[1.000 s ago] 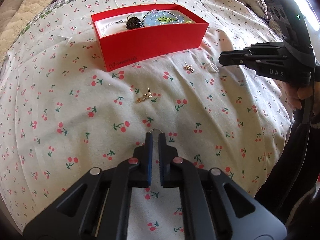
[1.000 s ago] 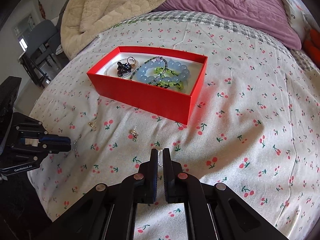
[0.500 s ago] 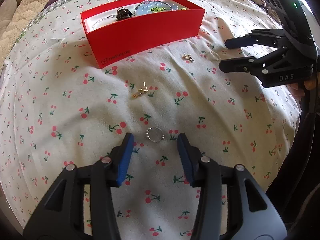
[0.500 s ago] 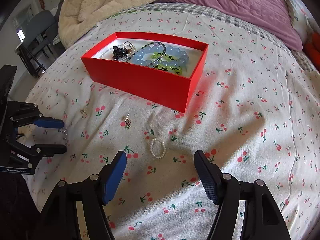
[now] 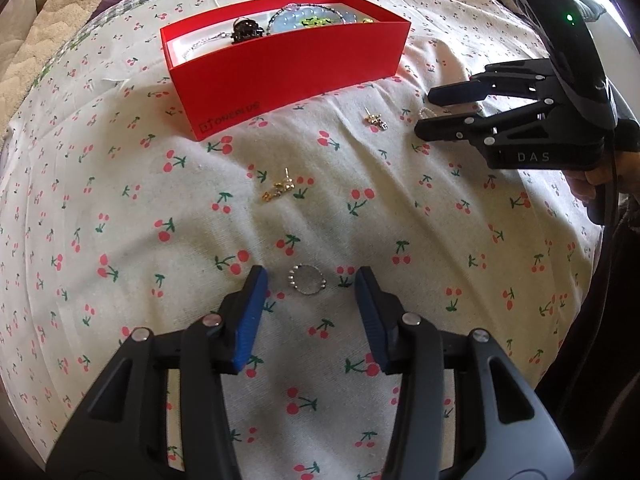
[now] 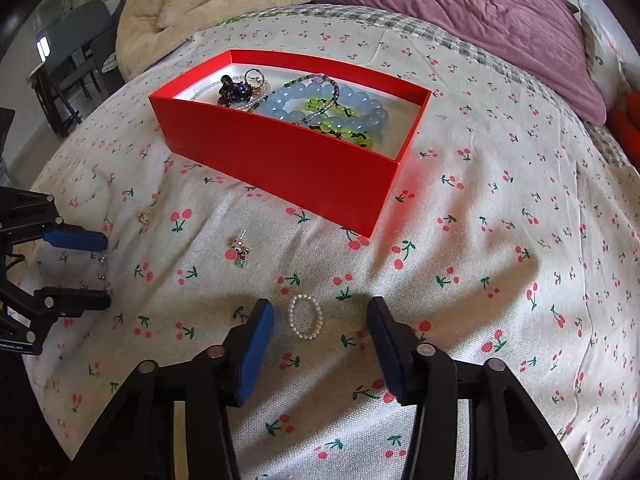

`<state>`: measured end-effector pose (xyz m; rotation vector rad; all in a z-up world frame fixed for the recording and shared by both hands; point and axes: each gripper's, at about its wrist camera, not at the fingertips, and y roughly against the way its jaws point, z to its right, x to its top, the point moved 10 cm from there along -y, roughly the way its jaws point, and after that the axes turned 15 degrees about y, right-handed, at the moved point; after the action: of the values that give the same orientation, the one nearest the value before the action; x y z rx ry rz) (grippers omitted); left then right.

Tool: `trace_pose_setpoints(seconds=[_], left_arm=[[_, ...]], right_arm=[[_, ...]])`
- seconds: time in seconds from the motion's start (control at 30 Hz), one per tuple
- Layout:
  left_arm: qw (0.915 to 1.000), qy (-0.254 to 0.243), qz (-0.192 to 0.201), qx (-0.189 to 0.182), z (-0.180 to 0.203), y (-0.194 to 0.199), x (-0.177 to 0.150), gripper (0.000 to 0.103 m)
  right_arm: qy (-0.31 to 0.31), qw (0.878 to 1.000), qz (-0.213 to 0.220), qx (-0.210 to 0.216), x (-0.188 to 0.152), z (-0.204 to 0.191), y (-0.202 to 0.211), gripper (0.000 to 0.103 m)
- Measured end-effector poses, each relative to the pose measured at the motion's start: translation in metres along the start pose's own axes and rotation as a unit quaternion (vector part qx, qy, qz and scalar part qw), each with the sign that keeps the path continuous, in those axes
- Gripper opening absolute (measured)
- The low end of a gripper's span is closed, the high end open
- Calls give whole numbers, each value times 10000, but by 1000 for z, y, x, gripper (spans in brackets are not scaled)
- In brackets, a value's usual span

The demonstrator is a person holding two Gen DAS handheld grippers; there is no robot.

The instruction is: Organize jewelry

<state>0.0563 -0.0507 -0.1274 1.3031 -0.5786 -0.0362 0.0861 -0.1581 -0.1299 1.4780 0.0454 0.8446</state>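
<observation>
A matt red cardboard box [image 6: 288, 160] sits on woven cherry-print cloth [image 6: 480, 280]. At its 11 o'clock, glossy blue beads [image 6: 360, 104] gleam.

The left tool [image 5: 307, 280] is matte black plastic, its two arms braced with triangular cut-outs, studded with round silver screw heads, and tipped with ribbed blue pads [image 5: 250, 320]. The right tool [image 6: 320, 316] has the same black frame, silver screws and blue pads [image 6: 256, 354]. From the left wrist view, its body carries pale "DAS" lettering, a small green light and a black cable, with bare skin showing at the grip.
</observation>
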Motion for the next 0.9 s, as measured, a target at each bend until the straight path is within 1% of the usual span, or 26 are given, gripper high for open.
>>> trace_pose_setpoints(seconds=[0.07,0.1,0.17,0.2,0.23,0.27,0.3,0.37,0.57,0.9], left_arm=[[10000,16,-2,-9,0,1,1,38],[10000,33,-13,-32,0,1,0,36],[10000,41,-29,-44,0,2,0,30],[10000,44,-38,-54,0,2,-1,29],[10000,49,-47,-65,0,2,-1,26],[9999,57,-57,-70,0,3,-1,22],[9999,70,-67,-77,0,3,-2,21],[9999,105,-66,-87,0,4,-2,21],[9998,180,-56,-117,-1,7,-2,21],[9994,301,53,-145,-7,17,4,21]], right_arm=[[-17,10000,-3,-5,0,3,0,28],[7,10000,-7,-18,-1,3,1,23],[63,10000,-26,-27,-2,2,2,16],[100,9999,-36,-30,-3,1,2,10],[133,9999,-47,12,-3,-2,2,8],[151,9999,-64,27,-3,-4,2,7],[175,9998,-70,9,-3,-5,1,6],[160,9998,-69,35,-2,-6,2,5],[-174,9994,57,297,1,-1,11,4],[-441,9975,381,402,13,11,36,4]])
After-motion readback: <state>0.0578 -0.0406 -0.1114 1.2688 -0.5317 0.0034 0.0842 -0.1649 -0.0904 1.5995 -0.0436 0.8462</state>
